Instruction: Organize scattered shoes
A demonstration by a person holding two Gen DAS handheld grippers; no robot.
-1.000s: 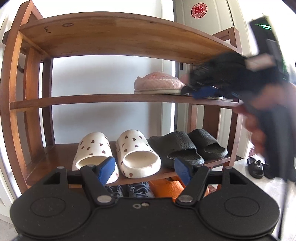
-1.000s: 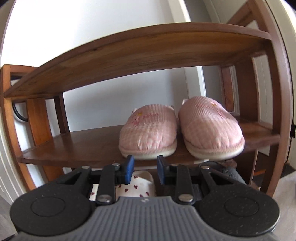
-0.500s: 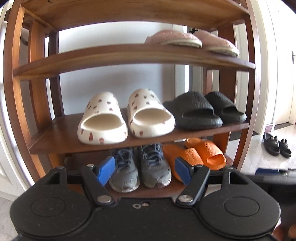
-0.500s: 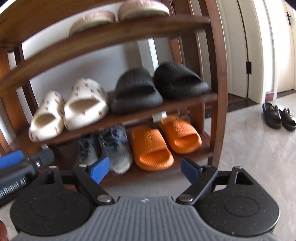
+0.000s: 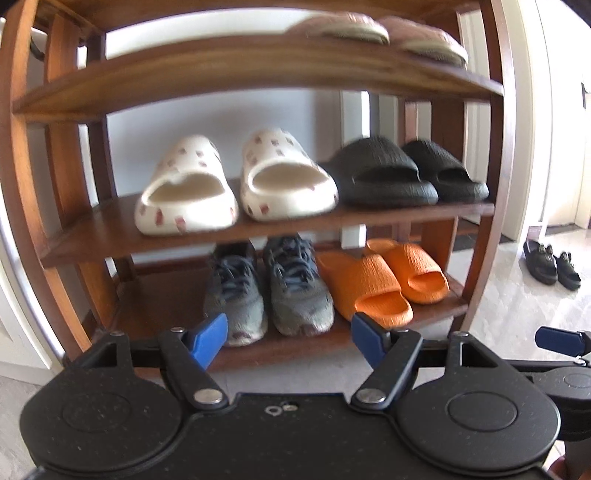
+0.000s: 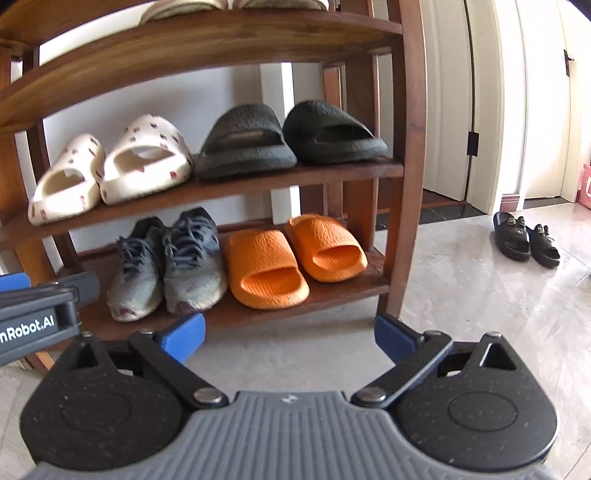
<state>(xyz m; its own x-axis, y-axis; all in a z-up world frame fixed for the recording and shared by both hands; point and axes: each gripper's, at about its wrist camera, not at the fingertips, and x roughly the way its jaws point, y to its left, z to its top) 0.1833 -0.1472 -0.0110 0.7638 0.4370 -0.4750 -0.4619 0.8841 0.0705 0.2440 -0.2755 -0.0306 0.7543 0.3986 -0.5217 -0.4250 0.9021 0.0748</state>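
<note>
With both the left gripper (image 5: 289, 338) and right gripper (image 6: 289, 338) opening and empty, best aimed at black sandals (image 6: 526, 238) far right of jaws.

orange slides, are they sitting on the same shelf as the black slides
No, the orange slides sit on the bottom shelf beside the grey sneakers, while the black slides are one shelf up.

- Rack (image 6: 402, 110) at 12 o'clock, 3 shelves visible.
- Top shelf: slipper pair (image 5: 376, 31), right end.
- Mid shelf: spotted slides (image 6: 110, 166) left, plain slides (image 6: 288, 136) right, side by side.
- Bottom shelf: sneakers (image 6: 170, 262) left, ridged slides (image 6: 295, 258) right.
- Sandal pair (image 6: 526, 238) on floor (image 6: 480, 314), 2 o'clock, well apart from rack.
</note>
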